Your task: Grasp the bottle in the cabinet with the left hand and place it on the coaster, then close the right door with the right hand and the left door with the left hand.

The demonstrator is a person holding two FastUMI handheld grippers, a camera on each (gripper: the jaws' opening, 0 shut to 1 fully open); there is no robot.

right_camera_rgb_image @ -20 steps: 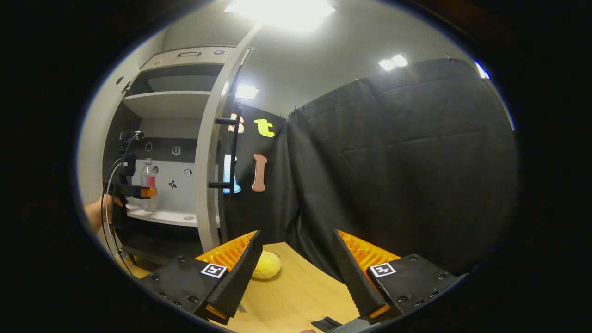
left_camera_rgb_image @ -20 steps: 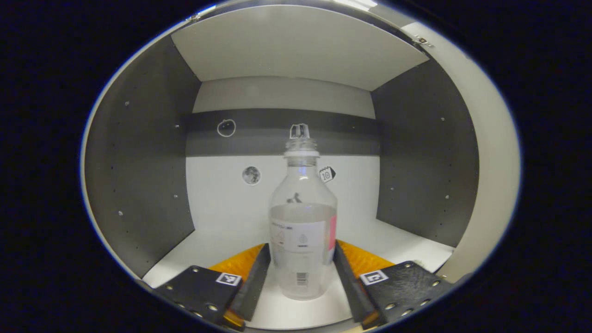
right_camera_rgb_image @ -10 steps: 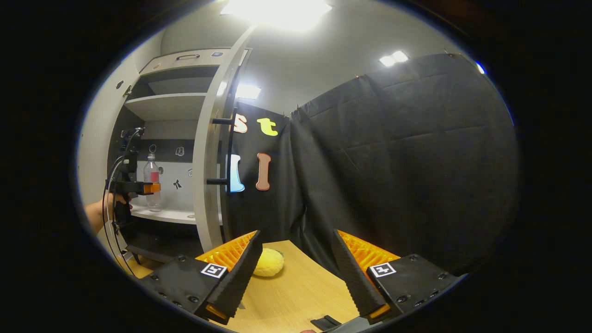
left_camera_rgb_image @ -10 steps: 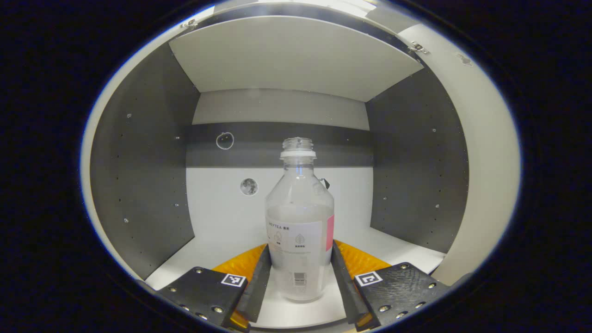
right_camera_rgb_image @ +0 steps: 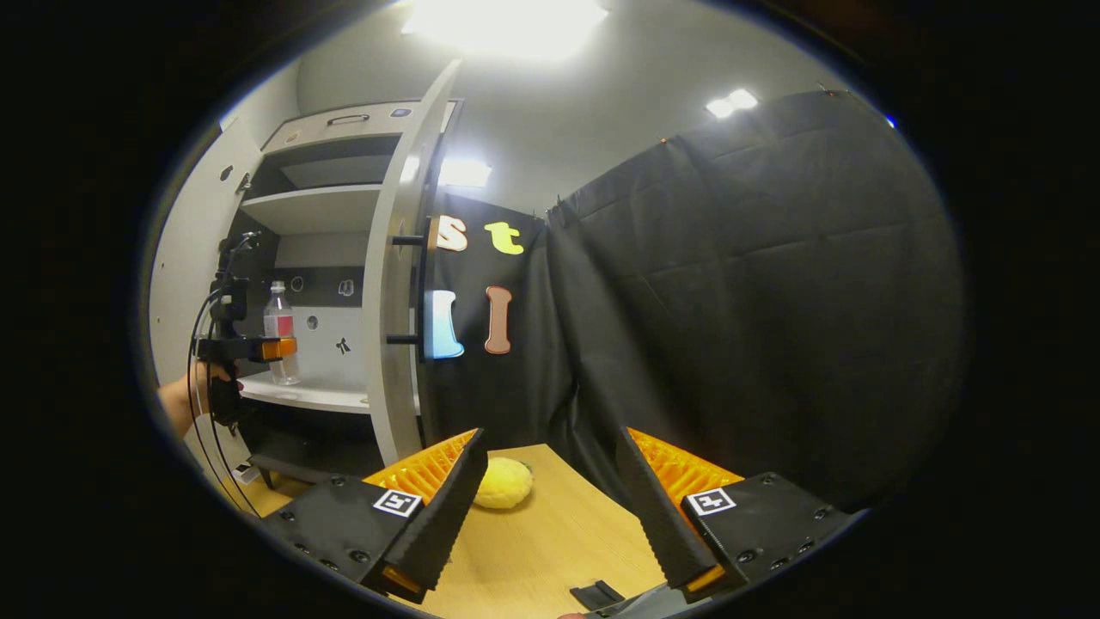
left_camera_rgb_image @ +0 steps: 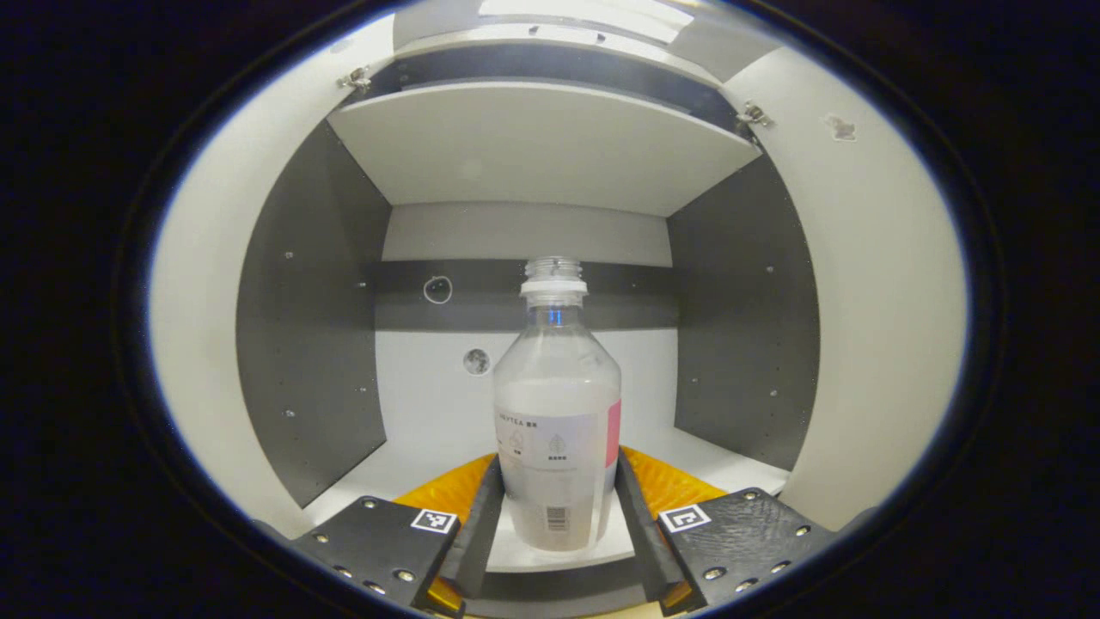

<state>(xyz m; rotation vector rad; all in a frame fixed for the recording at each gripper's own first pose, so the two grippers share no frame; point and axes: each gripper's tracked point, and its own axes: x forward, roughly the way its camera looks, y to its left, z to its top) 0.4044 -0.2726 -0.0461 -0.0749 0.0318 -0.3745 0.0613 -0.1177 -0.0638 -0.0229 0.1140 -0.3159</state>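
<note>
A clear bottle (left_camera_rgb_image: 557,430) with a pale label, about half full, stands upright between my left gripper's fingers; the left gripper (left_camera_rgb_image: 554,550) is shut on its lower body. It is over the front edge of the cabinet's white shelf (left_camera_rgb_image: 412,456). The right gripper view has the same bottle (right_camera_rgb_image: 279,331) and the left gripper (right_camera_rgb_image: 258,348), held by a hand at the cabinet's opening. My right gripper (right_camera_rgb_image: 546,516) is open over the wooden table (right_camera_rgb_image: 550,542) with nothing in it. A yellow round pad (right_camera_rgb_image: 503,481) lies on the table.
The right door (right_camera_rgb_image: 391,284) stands open with its dark bar handle (right_camera_rgb_image: 425,292) facing the black cloth. The left door (right_camera_rgb_image: 185,249) is open too. A small black piece (right_camera_rgb_image: 597,593) lies at the table's near edge. Another shelf (left_camera_rgb_image: 541,146) sits above the bottle.
The left fingers closed onto the bottle, then the gripper drew back out of the cabinet with it; both door edges now show. The right gripper stayed open and shifted slightly.
</note>
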